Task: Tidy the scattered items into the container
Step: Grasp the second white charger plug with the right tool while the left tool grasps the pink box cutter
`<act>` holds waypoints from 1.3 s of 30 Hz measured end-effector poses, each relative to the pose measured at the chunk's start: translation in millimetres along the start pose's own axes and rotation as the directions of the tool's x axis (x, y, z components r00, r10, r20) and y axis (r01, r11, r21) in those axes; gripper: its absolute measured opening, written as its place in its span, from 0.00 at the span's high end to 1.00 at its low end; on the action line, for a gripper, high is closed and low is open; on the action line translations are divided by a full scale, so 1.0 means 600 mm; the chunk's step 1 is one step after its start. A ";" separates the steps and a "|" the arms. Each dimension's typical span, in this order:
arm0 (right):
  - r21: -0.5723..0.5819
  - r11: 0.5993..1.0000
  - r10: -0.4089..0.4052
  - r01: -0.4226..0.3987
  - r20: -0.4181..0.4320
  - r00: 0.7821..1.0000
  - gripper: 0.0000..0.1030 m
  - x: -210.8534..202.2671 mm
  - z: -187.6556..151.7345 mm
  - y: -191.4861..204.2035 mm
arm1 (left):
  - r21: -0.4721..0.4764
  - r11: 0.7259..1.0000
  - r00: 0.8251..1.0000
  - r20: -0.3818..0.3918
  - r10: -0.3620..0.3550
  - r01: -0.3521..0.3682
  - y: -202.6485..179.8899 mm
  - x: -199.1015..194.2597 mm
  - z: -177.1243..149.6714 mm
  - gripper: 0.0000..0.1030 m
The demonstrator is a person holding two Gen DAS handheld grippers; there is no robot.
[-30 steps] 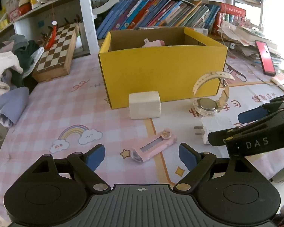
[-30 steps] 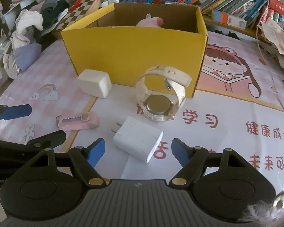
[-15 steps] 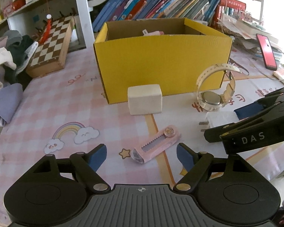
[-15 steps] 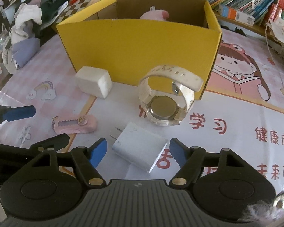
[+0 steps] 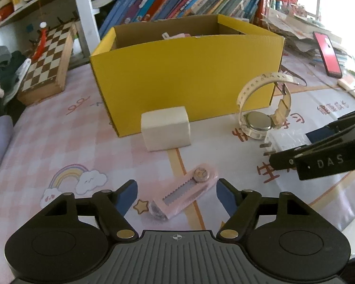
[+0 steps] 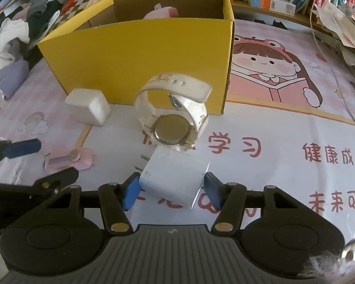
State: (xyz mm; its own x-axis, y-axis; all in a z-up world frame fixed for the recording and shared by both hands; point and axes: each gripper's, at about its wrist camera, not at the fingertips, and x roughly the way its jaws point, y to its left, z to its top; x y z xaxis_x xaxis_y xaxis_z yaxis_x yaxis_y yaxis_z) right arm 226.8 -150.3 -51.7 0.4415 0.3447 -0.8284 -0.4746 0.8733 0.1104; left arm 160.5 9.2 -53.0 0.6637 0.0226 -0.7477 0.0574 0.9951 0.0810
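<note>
White charger block sat between the right gripper's blue pads, pink cutter between the left's

Right gripper [image 6: 171, 190] stood apart around the white plug adapter [image 6: 175, 177] on the tabletop [image 6: 284, 123], its pads [image 6: 131, 190] just beside the adapter's sides; whether they touched I could not tell. Left gripper [image 5: 176, 195] was also spread wide, straddling the pink utility knife [image 5: 185, 190] without touching it. Just beyond the adapter a white wristwatch [image 6: 171, 111] rested face down, strap looped upward, near the yellow cardboard box [image 6: 139, 61]. A white foam block [image 5: 165, 127] lay just beside the box's front wall, and something pink [image 6: 162, 13] lay inside the box
</note>
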 end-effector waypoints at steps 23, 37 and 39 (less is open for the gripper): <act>0.014 1.000 0.005 -0.005 0.047 0.999 0.50 -0.028 -0.010 -0.006 | -0.086 0.994 0.997 -0.028 -0.072 0.070 0.023 -0.006 0.003 0.78; -0.039 0.998 0.043 -0.041 0.047 0.998 0.50 -0.031 -0.012 0.022 | -0.098 0.993 0.998 0.021 -0.067 0.069 0.031 -0.036 -0.003 0.78; -0.043 0.998 0.045 -0.043 0.054 0.998 0.50 -0.034 -0.011 0.025 | -0.092 0.993 0.997 0.031 -0.069 0.072 0.028 -0.040 -0.002 0.78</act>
State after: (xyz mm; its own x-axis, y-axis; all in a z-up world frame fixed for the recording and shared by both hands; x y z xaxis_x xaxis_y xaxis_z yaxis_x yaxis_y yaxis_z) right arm 205.6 -146.8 -37.1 0.4602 0.4017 -0.7917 -0.5251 0.8423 0.1221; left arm 144.3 25.7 -34.3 0.6811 -0.0490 -0.7305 0.0359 0.9988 -0.0336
